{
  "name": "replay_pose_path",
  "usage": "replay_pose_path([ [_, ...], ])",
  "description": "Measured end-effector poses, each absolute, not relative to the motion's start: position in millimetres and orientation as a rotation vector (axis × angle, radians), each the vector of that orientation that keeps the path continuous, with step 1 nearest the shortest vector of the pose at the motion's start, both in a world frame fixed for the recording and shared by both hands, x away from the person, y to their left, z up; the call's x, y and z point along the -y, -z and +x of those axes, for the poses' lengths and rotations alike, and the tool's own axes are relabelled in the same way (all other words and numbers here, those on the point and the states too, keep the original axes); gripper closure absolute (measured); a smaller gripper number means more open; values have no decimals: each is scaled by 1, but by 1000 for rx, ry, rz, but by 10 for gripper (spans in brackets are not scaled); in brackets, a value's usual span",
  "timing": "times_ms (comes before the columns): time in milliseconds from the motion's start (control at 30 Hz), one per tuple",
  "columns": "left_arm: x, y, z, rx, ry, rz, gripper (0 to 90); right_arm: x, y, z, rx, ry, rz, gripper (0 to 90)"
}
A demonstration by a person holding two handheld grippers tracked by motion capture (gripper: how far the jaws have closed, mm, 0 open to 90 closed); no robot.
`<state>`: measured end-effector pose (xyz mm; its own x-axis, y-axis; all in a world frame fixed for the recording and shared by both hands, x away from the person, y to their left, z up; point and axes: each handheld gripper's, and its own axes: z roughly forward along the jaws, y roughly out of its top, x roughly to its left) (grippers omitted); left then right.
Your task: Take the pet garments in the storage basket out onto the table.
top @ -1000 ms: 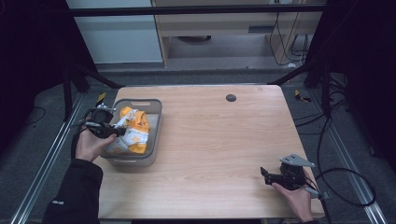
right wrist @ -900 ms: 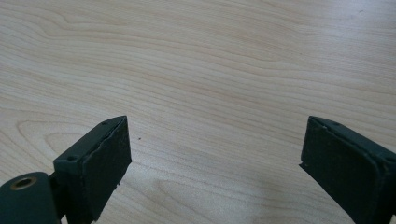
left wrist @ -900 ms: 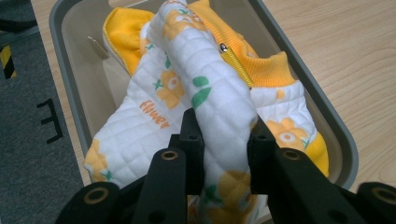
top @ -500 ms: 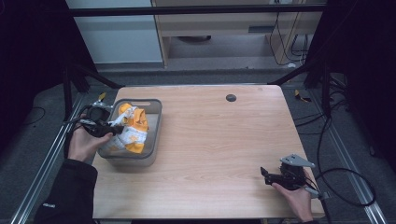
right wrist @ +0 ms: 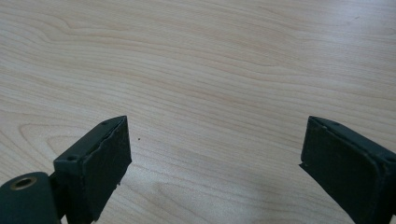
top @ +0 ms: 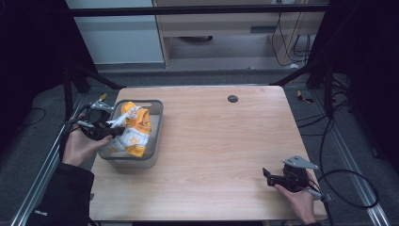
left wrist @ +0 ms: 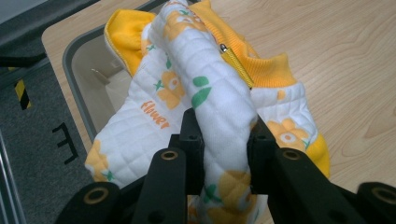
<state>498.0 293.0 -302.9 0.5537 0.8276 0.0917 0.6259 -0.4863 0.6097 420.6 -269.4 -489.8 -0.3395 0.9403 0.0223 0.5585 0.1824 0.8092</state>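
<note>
Left tongs [left wrist: 224, 140] pinch quilted jacket [left wrist: 205, 93] over grey bin [top: 155, 110].

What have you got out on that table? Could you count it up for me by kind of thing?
Grey plastic bins: 1
White and orange quilted flower-print garments: 1, pinched in the left gripper
Hand-held black two-jaw grippers: 2, counting the open right gripper
Total: 4
</note>
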Motion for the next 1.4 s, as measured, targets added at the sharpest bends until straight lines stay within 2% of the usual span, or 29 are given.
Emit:
replay_pose_path([
  [667,-267,281,479,-1020,-498,2321,733,269,489,420,-1966,-1023,1391,84],
  [1400,-230,278,473,-881,-437,2385,732,270,488,420,-1965,-1031,1397,84],
])
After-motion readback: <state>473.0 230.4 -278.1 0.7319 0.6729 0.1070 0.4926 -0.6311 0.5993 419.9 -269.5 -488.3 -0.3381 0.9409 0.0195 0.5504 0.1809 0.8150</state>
